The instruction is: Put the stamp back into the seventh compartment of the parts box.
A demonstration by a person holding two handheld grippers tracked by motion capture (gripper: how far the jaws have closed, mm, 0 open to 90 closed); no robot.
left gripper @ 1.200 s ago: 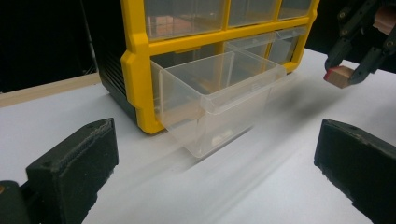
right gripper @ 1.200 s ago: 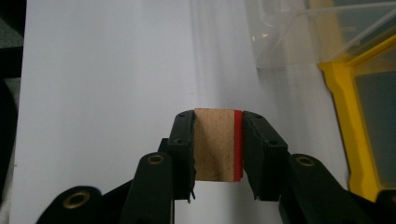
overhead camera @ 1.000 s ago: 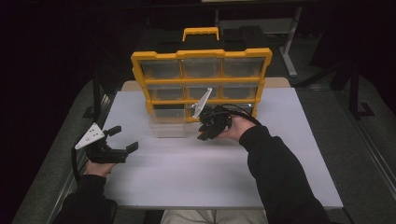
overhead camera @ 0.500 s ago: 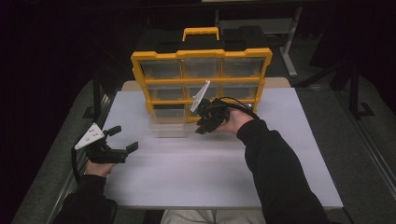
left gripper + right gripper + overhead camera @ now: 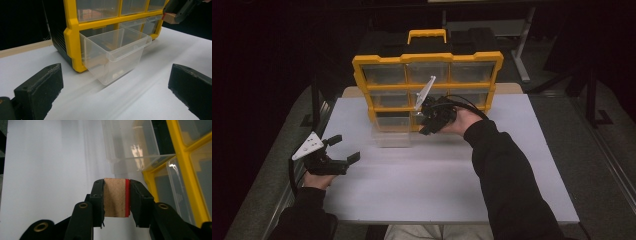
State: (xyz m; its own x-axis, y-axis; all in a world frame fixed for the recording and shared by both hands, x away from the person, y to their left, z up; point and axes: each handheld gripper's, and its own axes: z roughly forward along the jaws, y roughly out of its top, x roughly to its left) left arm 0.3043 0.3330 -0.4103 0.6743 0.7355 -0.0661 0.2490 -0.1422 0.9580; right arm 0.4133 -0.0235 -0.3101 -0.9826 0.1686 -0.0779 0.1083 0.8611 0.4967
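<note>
White table [image 5: 452, 190], red-edged wooden block [image 5: 116, 197]

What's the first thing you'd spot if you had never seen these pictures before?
The big yellow cabinet of little drawers at the far side of the white table catches the eye first. Its bottom-left clear drawer is pulled out. Next, the right tool is clamped on a small wooden block with one red side in front of the cabinet, while the left tool waits open by the near-left edge.
</note>
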